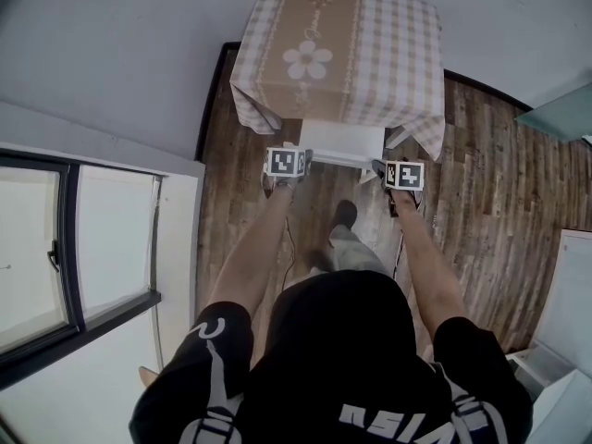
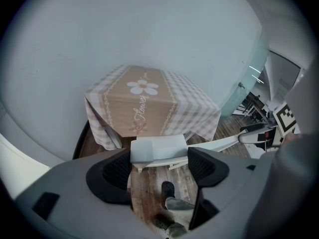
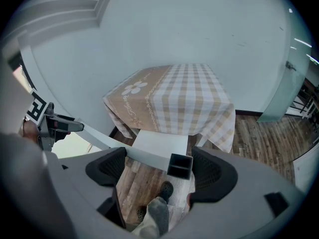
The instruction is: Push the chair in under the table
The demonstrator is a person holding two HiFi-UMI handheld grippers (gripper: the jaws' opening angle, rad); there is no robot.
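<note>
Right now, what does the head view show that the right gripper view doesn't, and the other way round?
Only the head view: the person's black shirt and both forearms. Only the right gripper view: the right gripper's jaws seen close, apart, with the white chair's rail end between them. Both: the checked table, the chair, the left gripper, a shoe.

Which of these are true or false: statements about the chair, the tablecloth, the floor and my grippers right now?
1. Both the left gripper and the right gripper are at the white chair's top rail. True.
2. The left gripper is pinched fully closed. False: its fingers stand apart.
3. The beige checked tablecloth shows a white daisy. True.
4. The floor is grey carpet. False: brown wood planks.
</note>
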